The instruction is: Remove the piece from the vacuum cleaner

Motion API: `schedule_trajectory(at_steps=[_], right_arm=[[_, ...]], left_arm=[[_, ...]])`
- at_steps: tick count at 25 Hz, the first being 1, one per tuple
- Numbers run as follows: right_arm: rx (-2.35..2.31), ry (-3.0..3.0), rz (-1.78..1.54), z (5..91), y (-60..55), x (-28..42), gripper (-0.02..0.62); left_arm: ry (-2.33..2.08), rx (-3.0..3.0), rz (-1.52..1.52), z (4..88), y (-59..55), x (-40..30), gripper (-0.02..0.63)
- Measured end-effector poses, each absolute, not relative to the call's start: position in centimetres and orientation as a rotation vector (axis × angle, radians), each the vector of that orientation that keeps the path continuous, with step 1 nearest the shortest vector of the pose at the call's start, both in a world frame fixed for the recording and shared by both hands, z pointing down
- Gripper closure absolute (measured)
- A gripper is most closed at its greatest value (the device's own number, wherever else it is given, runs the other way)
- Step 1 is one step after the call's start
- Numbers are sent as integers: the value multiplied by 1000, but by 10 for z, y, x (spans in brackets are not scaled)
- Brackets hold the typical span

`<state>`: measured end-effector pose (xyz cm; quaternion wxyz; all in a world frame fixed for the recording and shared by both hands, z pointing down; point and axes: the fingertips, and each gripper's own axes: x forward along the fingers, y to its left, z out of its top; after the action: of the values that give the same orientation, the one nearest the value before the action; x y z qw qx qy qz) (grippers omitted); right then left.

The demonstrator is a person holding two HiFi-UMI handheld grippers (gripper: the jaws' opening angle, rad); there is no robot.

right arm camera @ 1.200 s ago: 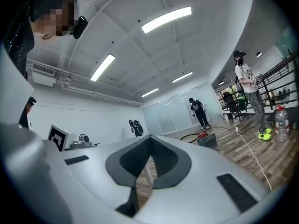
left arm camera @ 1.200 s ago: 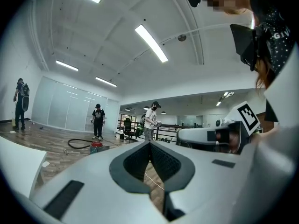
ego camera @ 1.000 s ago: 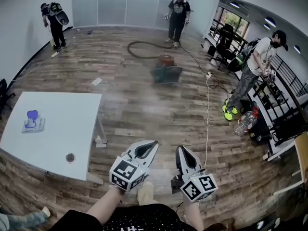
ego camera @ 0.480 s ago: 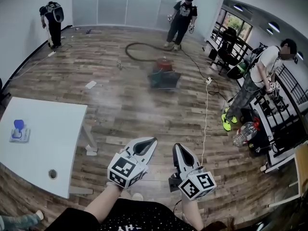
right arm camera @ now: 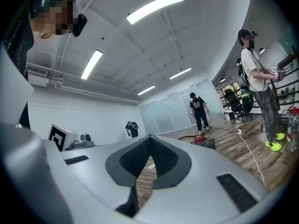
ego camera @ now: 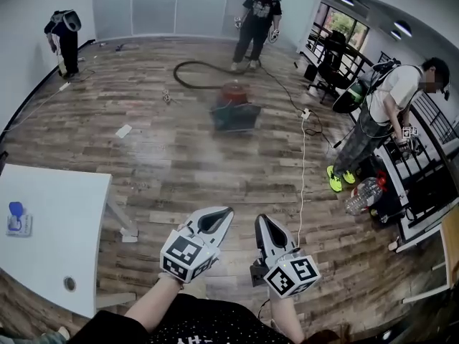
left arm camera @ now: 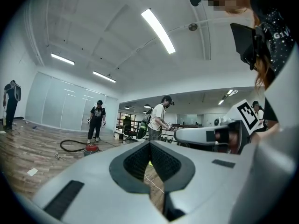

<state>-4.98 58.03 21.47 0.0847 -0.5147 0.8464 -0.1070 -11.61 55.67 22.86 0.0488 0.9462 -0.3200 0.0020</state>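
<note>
The red vacuum cleaner (ego camera: 233,92) sits far off on the wooden floor, with a dark square piece (ego camera: 235,115) in front of it and a black hose (ego camera: 188,75) curling to its left. It also shows small in the left gripper view as a red vacuum cleaner (left arm camera: 92,148) and in the right gripper view as a red vacuum cleaner (right arm camera: 200,137). My left gripper (ego camera: 224,213) and right gripper (ego camera: 260,221) are held side by side near my body, both shut and empty, well short of the vacuum.
A white table (ego camera: 50,228) stands at the left with a small blue object (ego camera: 16,216) on it. A white cable (ego camera: 303,163) runs across the floor. A person (ego camera: 255,21) stands behind the vacuum, another person (ego camera: 380,106) at the right by black racks (ego camera: 423,170), a third person (ego camera: 63,41) by the left wall.
The view has shifted: the table has slid left and down, and the vacuum sits slightly further left. Both grippers keep their place in front of me, still shut.
</note>
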Motion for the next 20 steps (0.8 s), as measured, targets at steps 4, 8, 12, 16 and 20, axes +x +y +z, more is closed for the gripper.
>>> schedule_trajectory(at_steps=[4, 8, 12, 16, 20], right_arm=[[-1560, 2502, -343, 216, 532, -34, 584], [-1567, 2494, -339, 210, 474, -25, 584], [-1571, 2481, -317, 197, 410, -16, 584], [-1571, 2483, -284, 190, 353, -11, 584], [-1585, 2477, -284, 196, 307, -6, 584]], left_arm=[[-943, 2882, 18, 230, 510, -101, 598], [-928, 2886, 30, 225, 450, -91, 598], [-920, 2904, 23, 213, 384, -83, 598], [-927, 2913, -4, 206, 322, -80, 598], [-931, 2909, -20, 208, 275, -78, 598]])
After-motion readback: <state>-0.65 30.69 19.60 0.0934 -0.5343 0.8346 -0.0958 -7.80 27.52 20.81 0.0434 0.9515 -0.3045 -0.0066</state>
